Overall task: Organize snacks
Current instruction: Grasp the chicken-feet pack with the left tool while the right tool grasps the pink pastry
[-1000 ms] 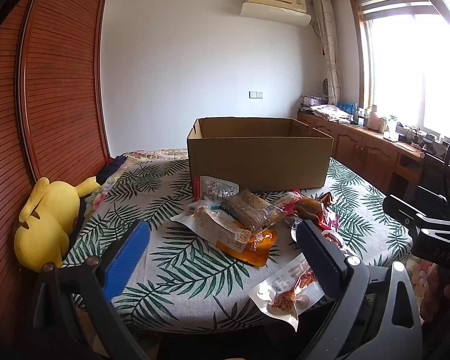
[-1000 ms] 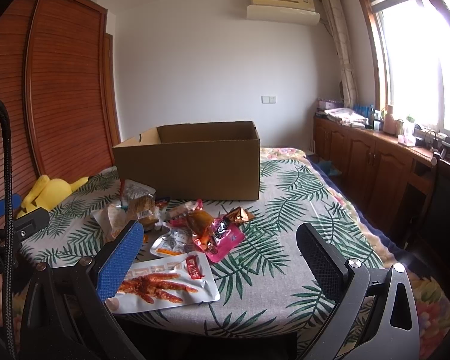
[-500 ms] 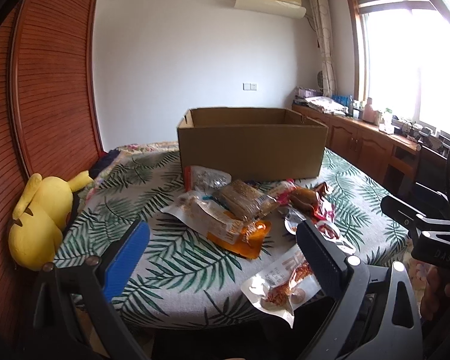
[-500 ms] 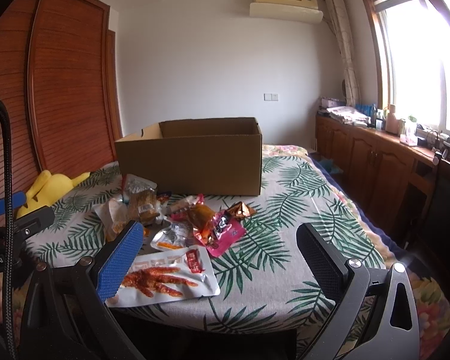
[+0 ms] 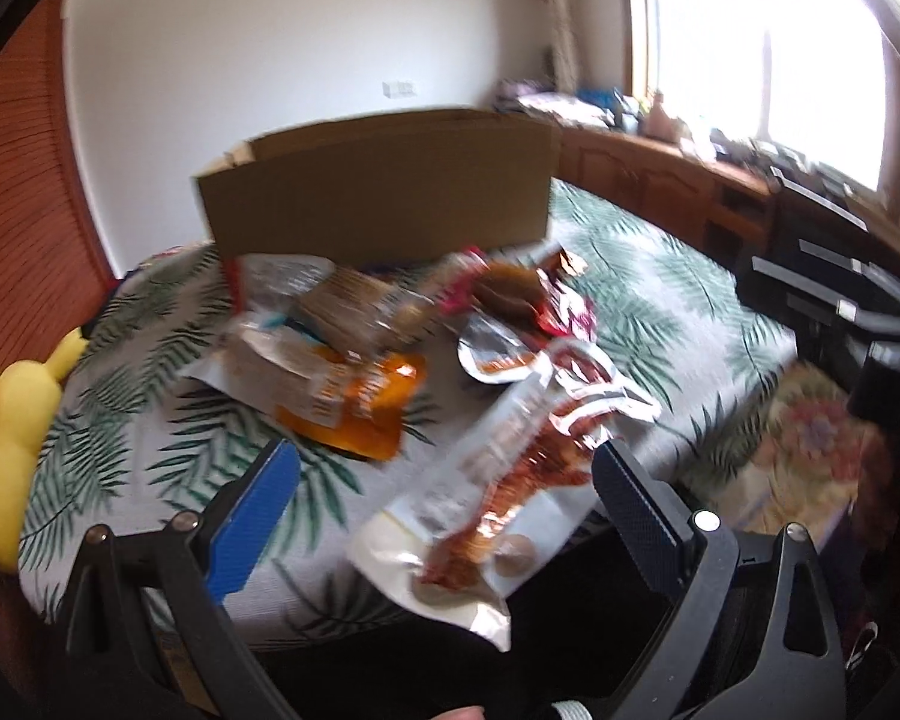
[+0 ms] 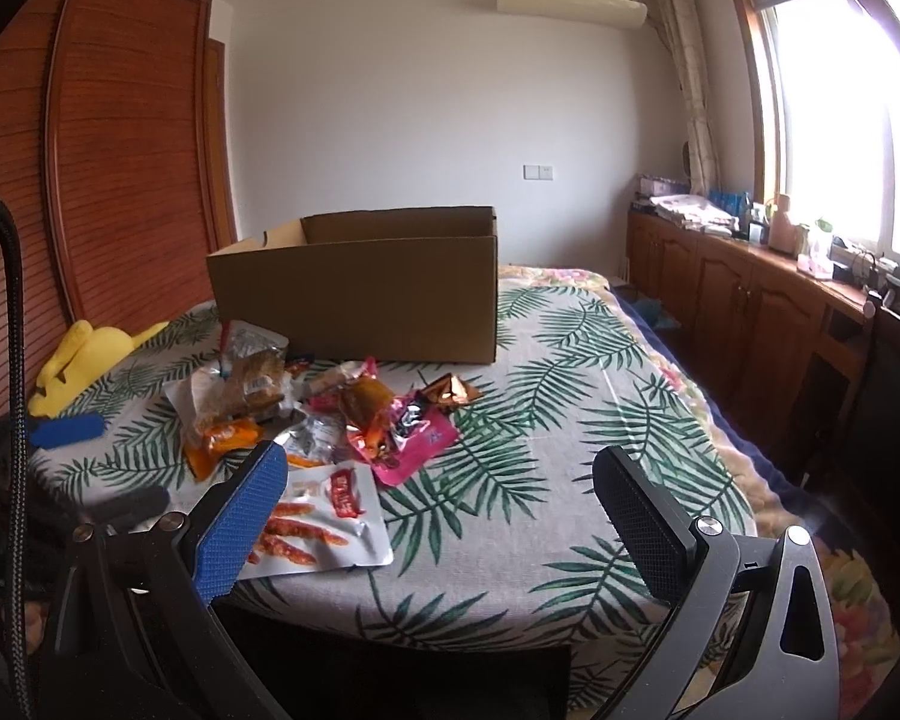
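Observation:
An open cardboard box stands at the back of a table with a palm-leaf cloth. A heap of snack packets lies in front of it. A large white packet of red snacks lies nearest the front edge. My left gripper is open, low over that white packet, which shows between its fingers. My right gripper is open near the front edge, just right of the white packet. The left wrist view is blurred.
A yellow plush toy lies at the table's left side by a wooden wardrobe. Wooden cabinets line the right wall under a window. A dark chair stands at the right of the table.
My left gripper has dropped and swung right toward the white packet, which now fills the space between its fingers. My right gripper has shifted slightly and stays open.

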`<state>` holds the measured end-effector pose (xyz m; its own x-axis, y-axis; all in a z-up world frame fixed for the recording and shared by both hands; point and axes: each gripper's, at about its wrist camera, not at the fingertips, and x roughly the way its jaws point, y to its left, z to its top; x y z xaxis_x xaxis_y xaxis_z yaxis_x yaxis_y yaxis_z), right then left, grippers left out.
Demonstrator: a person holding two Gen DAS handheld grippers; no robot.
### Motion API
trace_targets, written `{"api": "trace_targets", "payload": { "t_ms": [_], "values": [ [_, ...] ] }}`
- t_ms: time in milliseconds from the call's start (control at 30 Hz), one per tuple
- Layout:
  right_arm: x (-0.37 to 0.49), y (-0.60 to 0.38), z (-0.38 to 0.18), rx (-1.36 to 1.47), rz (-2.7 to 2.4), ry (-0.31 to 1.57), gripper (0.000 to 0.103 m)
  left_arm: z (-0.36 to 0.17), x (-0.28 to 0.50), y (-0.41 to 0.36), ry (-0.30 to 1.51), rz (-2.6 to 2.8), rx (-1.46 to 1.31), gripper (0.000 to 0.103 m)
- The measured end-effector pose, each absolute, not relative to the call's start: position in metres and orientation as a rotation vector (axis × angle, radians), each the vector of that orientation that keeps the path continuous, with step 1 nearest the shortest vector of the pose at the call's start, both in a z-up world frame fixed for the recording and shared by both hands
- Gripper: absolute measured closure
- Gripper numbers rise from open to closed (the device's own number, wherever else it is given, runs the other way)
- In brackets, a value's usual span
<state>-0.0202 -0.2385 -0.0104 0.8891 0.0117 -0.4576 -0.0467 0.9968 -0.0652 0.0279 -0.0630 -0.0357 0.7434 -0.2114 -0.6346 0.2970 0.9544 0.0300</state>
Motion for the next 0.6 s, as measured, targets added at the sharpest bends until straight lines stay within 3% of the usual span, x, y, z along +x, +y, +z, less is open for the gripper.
{"api": "trace_targets", "payload": {
  "t_ms": [333, 600],
  "values": [
    [-0.019, -0.248, -0.005, -0.076, 0.029, 0.478, 0.000, -0.058, 0.048, -0.094, 0.774, -0.320, 0.303, 0.004],
    [-0.014, -0.250, -0.003, -0.091, 0.038, 0.480, 0.000, -0.061, 0.068, -0.092, 0.811, -0.345, 0.288, 0.003]
  ]
}}
